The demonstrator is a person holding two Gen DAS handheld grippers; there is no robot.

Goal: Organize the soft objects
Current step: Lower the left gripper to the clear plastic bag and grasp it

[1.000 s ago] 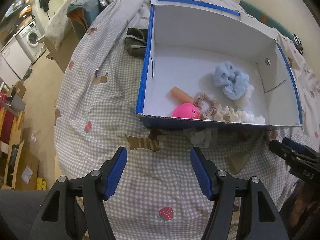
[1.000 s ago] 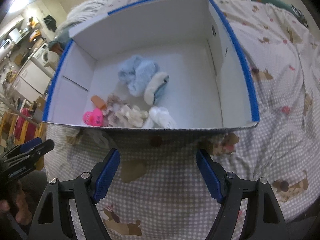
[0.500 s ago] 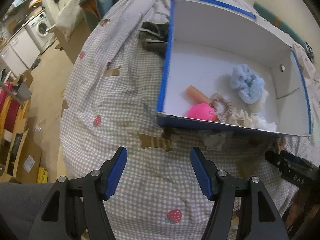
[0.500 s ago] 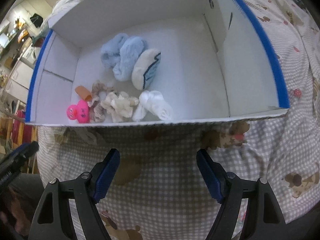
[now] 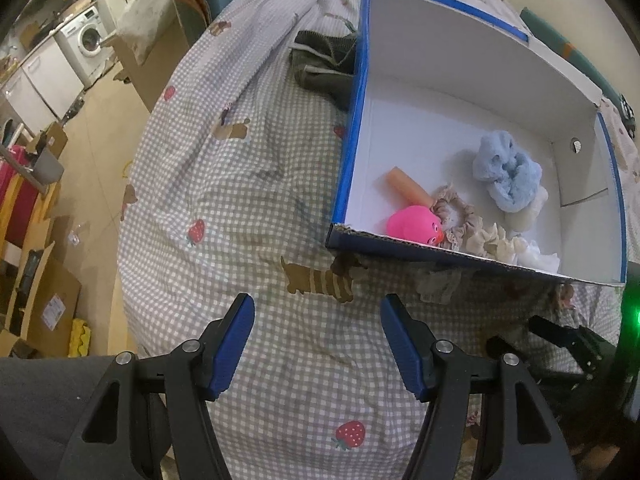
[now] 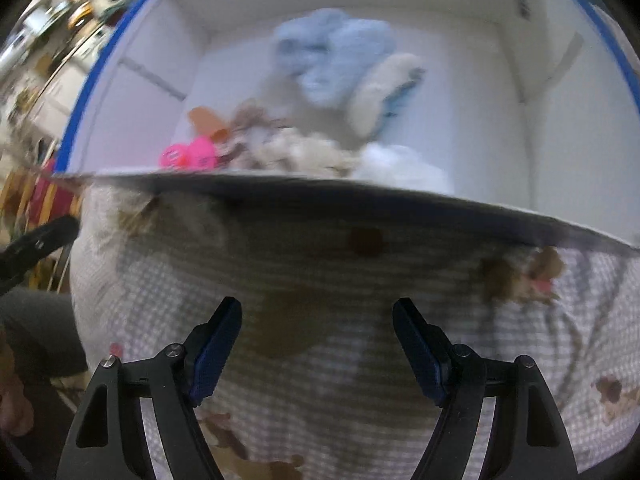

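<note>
Closing on the box (image 6: 400, 204), we now have the right gripper (image 6: 316, 344) far nearer its front edge, jaws apart and empty. Left gripper (image 5: 316, 344) likewise gapes. The soft items (image 5: 506, 174) lie inside, at the front edge.

Place: a lived-in home
Bed: gingham duvet (image 5: 248, 184) with dog and strawberry print
Laundry: washing machine (image 5: 89, 38) beyond
Floor: cardboard boxes (image 5: 48, 304)
</note>
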